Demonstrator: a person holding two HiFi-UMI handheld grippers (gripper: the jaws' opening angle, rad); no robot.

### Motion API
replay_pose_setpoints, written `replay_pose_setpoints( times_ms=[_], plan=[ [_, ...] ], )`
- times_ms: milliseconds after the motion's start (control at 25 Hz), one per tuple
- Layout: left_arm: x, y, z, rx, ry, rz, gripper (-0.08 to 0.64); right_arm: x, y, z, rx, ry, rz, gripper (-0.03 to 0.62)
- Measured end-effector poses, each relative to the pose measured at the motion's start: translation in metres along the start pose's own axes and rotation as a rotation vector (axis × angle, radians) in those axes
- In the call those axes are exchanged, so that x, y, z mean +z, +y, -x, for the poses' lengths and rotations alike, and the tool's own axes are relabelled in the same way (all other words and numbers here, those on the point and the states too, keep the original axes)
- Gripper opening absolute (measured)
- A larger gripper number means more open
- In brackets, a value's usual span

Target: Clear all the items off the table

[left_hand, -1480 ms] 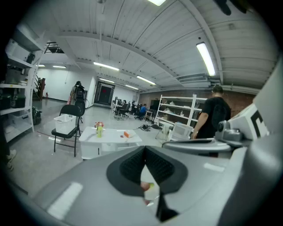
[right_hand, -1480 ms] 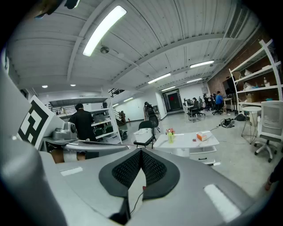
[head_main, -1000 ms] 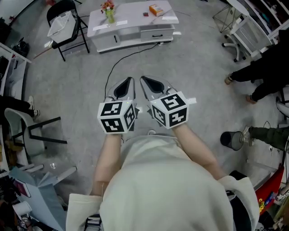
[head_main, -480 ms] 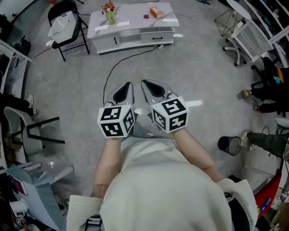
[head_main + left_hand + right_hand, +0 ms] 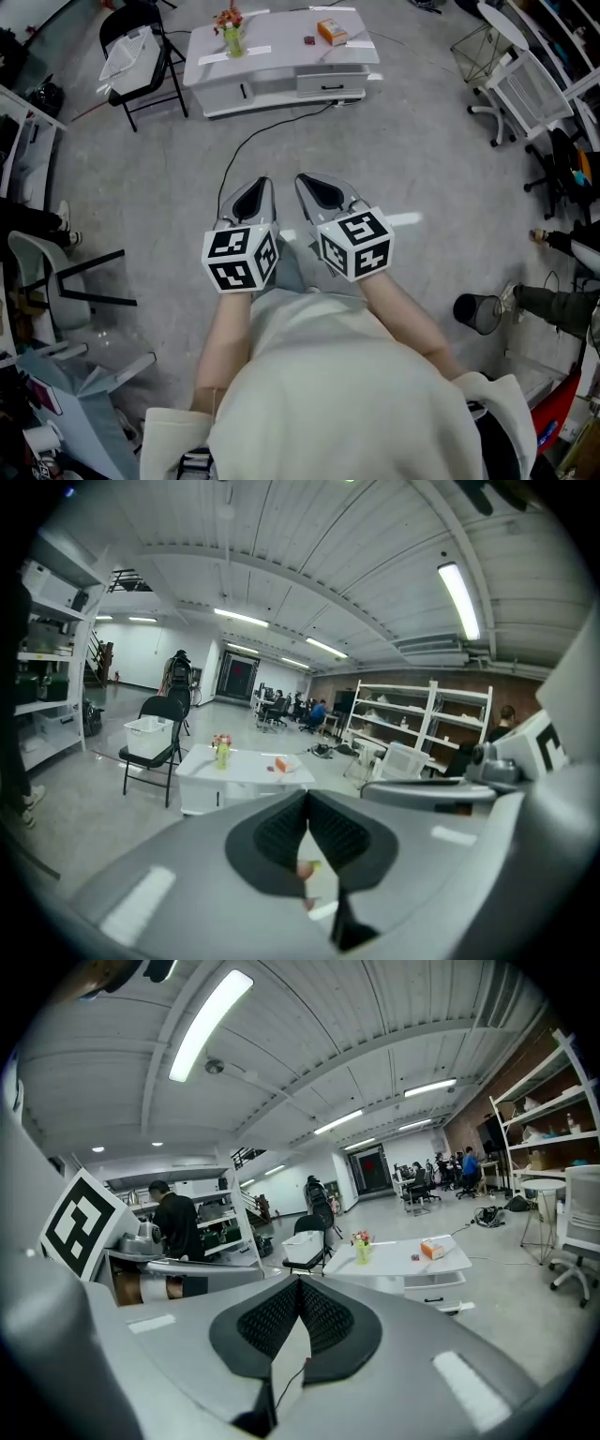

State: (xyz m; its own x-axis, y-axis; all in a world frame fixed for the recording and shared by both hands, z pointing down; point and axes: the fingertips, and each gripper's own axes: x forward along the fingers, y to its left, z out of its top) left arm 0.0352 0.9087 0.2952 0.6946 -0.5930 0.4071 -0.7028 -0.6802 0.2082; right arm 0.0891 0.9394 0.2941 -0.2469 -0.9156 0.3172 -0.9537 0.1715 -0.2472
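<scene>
Left gripper [image 5: 264, 183] and right gripper [image 5: 304, 180] have edged forward together over the grey floor [image 5: 403, 141], side by side, each with its jaws clenched on nothing. Well ahead at twelve o'clock the white table [image 5: 291, 58] has come fully into view, carrying a green flower vase [image 5: 230, 36] toward eleven o'clock, a small dark item [image 5: 308, 40], and an orange box [image 5: 331, 33] toward one o'clock

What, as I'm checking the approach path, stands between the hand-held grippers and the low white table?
Nothing upright. Between the left hand-held gripper, the right hand-held gripper and the low white table lies grey floor, crossed only by a thin black cable lying flat.
</scene>
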Motion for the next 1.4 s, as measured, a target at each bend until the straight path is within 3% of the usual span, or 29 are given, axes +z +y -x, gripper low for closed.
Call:
replay_pose_setpoints(
  times_ms=[1400],
  plan=[
    [0.142,0.245,-0.202,0.006,0.04,0.012,0.009,0.12,-0.056,-0.321,-0.014,0.041,0.006,-0.002]
  ],
)
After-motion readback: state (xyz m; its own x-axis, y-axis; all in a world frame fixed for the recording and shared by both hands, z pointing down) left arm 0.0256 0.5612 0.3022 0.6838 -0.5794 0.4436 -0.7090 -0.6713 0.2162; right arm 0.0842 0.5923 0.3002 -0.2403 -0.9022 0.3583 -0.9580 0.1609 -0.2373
